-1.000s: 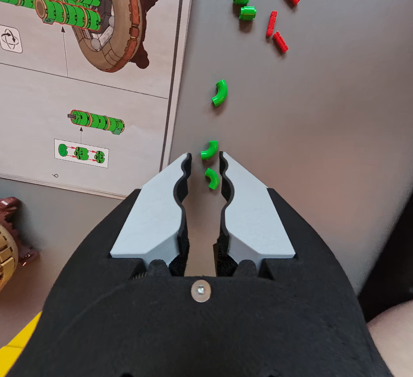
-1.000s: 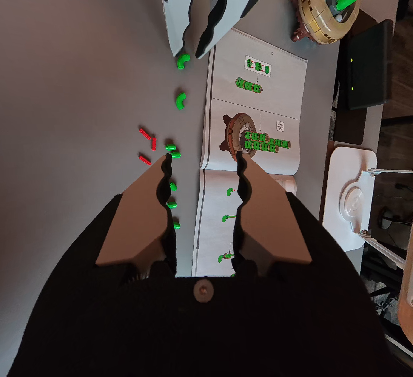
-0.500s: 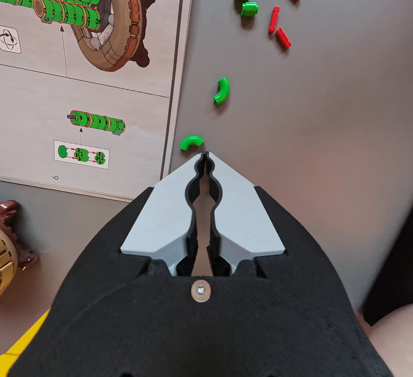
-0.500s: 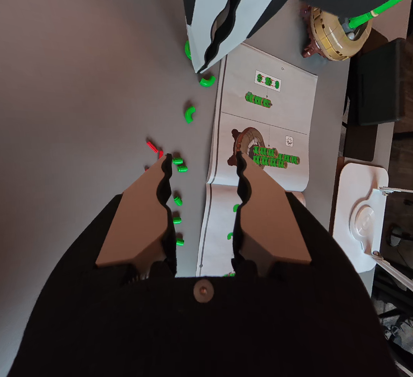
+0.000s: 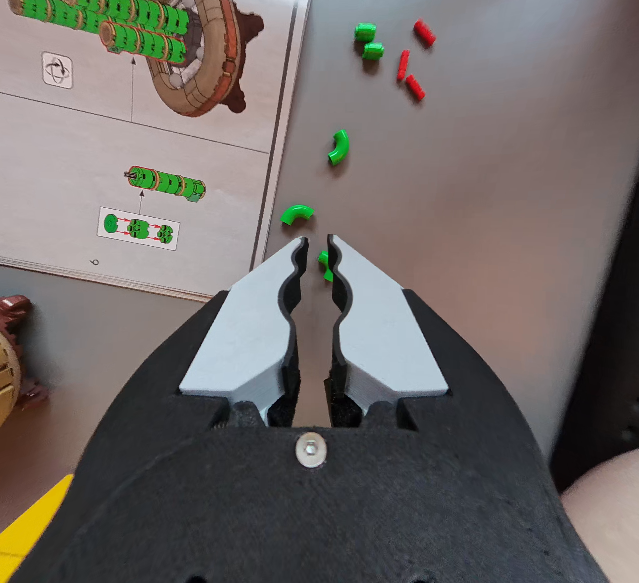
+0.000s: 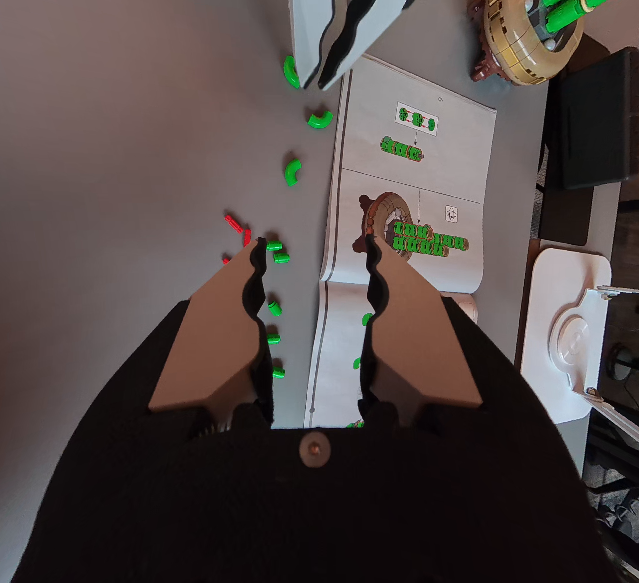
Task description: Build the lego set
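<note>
left gripper (image 5: 317, 238) jaws snapped nearly shut then cracked open again; one green elbow piece (image 5: 296, 213) got nudged toward the manual (image 5: 138, 117); another (image 5: 324, 265) back between the jaws

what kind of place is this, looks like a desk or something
Probably a desk or hobby worktable indoors: a grey tabletop with an open instruction booklet, loose green curved pieces and red pins, and a half-built round model at one edge.

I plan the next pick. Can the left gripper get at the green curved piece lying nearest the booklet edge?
Probably yes. The curved piece lies just ahead-left of the left gripper, on bare table, nothing between. The fingers stand only narrowly apart, so they likely must widen.
</note>
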The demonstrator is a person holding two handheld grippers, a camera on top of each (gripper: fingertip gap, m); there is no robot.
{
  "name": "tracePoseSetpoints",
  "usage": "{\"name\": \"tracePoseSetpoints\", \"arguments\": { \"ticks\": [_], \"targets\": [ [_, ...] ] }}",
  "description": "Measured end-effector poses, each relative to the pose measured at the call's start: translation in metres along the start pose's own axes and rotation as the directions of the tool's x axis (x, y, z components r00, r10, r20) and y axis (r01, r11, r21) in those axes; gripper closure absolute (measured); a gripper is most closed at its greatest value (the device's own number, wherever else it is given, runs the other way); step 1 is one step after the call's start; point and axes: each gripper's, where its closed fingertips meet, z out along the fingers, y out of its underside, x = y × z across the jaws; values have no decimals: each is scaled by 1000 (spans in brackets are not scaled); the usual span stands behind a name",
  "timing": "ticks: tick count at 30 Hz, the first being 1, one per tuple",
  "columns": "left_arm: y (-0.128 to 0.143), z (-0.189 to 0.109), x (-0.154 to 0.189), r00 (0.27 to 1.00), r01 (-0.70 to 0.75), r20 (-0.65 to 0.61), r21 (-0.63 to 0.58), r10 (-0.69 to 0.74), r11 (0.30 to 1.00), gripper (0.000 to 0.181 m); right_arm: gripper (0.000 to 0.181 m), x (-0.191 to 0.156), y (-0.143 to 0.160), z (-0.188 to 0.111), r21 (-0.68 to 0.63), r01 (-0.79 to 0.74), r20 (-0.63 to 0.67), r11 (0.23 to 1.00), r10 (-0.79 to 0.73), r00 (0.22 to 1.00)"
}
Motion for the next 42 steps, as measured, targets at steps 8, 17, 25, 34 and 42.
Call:
{"name": "tracePoseSetpoints", "arguments": {
  "ticks": [8, 17, 25, 34, 42],
  "targets": [
    [-42, -41, 28, 994, -84, -54, 233, 99, 969, 166, 123, -2, -5, -4, 39, -2, 17, 999, 2, 1000],
    [-89, -97, 87, 930, -294, -44, 510, 365, 808, 155, 123, -13, -48, -38, 302, -56, 118, 952, 21, 993],
    [-97, -104, 94, 951, -194, -105, 529, 291, 826, 141, 113, -9, -78, -76, 472, -173, 174, 865, 100, 980],
    [-102, -63, 136, 854, 322, -519, 486, -28, 812, 127, 95, -31, -32, -94, 388, -494, 141, 778, 480, 866],
    [-152, -2, 178, 768, 499, -630, 476, -115, 725, 125, 91, -86, 62, -98, 422, -652, -124, 630, 752, 647]
  ]
}}
